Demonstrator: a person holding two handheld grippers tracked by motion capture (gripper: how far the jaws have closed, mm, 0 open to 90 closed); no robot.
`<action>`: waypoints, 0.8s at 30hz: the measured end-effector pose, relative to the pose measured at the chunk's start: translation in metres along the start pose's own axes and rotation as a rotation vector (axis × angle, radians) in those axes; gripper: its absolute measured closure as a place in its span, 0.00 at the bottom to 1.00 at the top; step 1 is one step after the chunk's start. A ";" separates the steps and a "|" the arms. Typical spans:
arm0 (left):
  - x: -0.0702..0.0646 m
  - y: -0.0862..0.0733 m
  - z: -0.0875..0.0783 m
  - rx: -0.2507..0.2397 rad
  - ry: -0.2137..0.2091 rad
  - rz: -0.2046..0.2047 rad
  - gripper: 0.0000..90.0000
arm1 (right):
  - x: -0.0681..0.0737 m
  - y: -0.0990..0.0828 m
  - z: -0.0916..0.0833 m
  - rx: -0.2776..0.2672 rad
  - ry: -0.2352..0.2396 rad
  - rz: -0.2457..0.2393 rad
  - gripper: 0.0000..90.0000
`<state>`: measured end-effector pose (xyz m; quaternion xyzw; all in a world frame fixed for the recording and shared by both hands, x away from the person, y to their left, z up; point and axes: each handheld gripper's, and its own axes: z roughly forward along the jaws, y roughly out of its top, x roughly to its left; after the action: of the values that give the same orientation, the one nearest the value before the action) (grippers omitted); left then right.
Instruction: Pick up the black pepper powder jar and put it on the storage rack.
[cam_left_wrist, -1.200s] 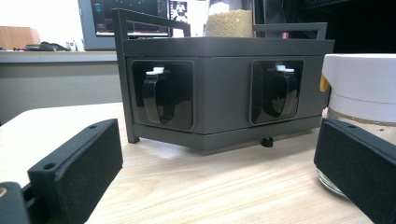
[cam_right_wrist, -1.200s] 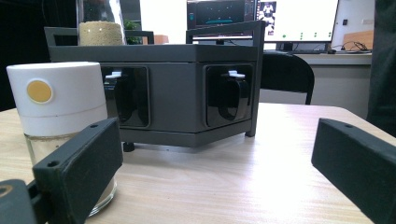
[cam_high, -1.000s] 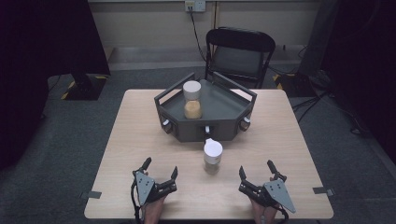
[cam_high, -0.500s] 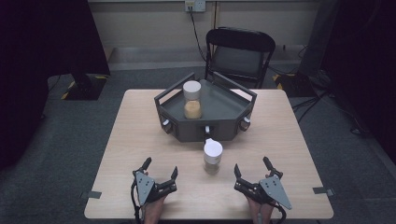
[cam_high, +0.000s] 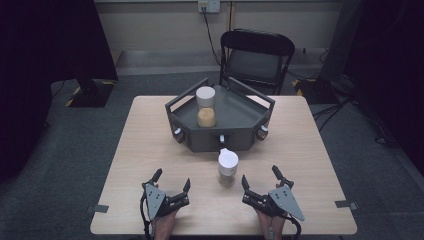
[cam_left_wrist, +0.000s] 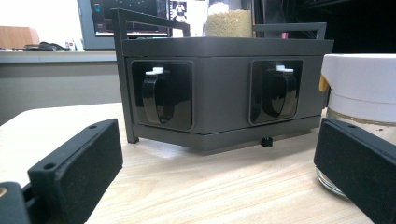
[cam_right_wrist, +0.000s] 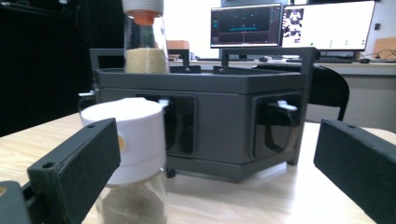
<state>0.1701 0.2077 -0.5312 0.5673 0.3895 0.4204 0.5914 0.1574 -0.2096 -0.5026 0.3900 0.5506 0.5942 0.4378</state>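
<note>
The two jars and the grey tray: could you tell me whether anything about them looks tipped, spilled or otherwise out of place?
Nothing stands out. The near jar stands upright on the table, the far jar upright on the tray, both capped, no spill.

Left gripper (cam_high: 172, 182) at about 7 o'clock of the high view, jaws spread wide and empty, aimed toward 1 o'clock; hand (cam_high: 165, 225) beneath it. Right gripper (cam_high: 260, 178) at about 5 o'clock, jaws likewise wide apart, holding nothing, aimed toward 11 o'clock; hand (cam_high: 270, 224) under it
</note>
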 end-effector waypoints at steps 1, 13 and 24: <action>0.000 0.000 0.000 0.000 0.000 0.000 0.00 | 0.001 0.001 0.001 0.003 0.004 -0.002 0.00; 0.000 0.000 0.000 0.000 0.000 0.000 0.00 | 0.010 0.005 0.010 0.018 0.050 0.004 0.01; 0.000 0.000 0.000 0.000 0.000 0.000 0.00 | 0.019 0.012 0.024 0.037 0.092 -0.005 0.03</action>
<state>0.1701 0.2078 -0.5312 0.5674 0.3894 0.4202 0.5915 0.1733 -0.1838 -0.4886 0.3686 0.5820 0.6003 0.4062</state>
